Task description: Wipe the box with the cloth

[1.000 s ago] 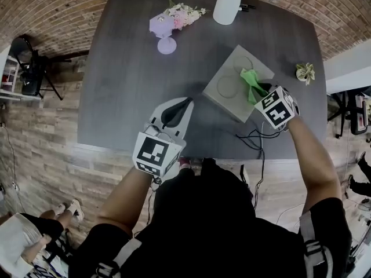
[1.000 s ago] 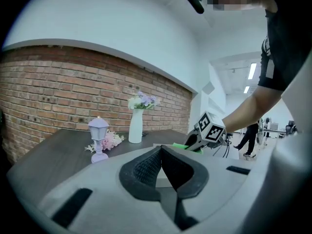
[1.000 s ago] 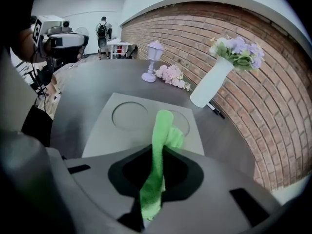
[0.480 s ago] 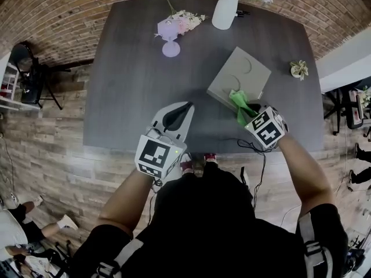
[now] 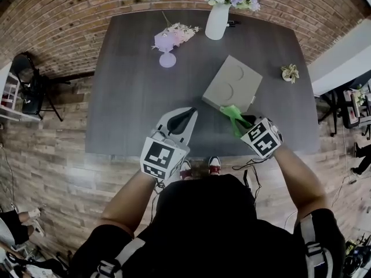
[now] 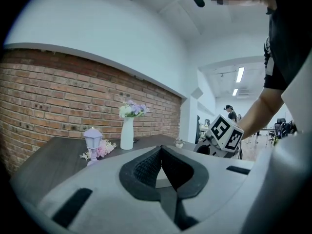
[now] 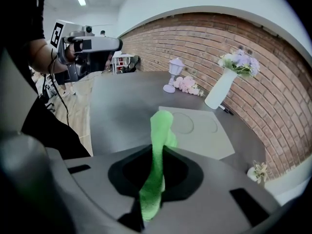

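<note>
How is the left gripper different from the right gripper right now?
The right gripper has its jaws pinched on the green cloth; the left gripper has its jaws shut on nothing. The right gripper is beside the near corner of the box; the left gripper is over the table, away from the box. Both carry a cube with black-and-white squares.

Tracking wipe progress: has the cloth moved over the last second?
Yes. The cloth slid from the middle of the box top to its near edge.
</note>
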